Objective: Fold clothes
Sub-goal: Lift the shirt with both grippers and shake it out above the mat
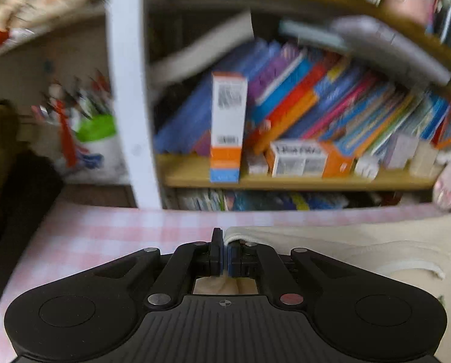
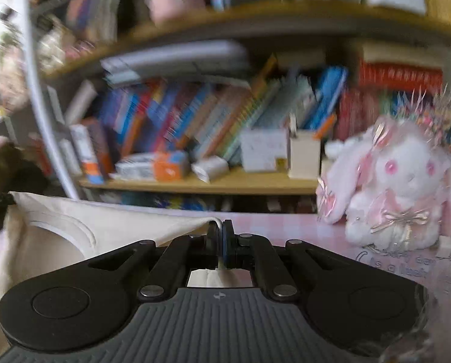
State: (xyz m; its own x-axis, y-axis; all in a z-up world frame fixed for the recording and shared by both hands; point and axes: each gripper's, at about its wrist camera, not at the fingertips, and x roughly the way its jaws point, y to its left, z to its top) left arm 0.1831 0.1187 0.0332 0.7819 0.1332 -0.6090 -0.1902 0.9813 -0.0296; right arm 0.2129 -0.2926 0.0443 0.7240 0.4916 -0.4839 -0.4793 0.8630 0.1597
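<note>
Garment (image 1: pixel 331 242) hung stretched between my claws: left gripper (image 1: pixel 224 252) pinched its edge at three o'clock, right gripper (image 2: pixel 220 242) at nine.

Black hand-held gripper (image 1: pixel 224 246), blue pads (image 1: pixel 232 257)

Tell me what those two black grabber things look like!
Both the left gripper and right gripper are black plastic, wing-shaped, with ribbed grey middles, round silver pivot pins, blue pads between the fingers and a small crosshair mark. The left has one reddish pin.
</note>
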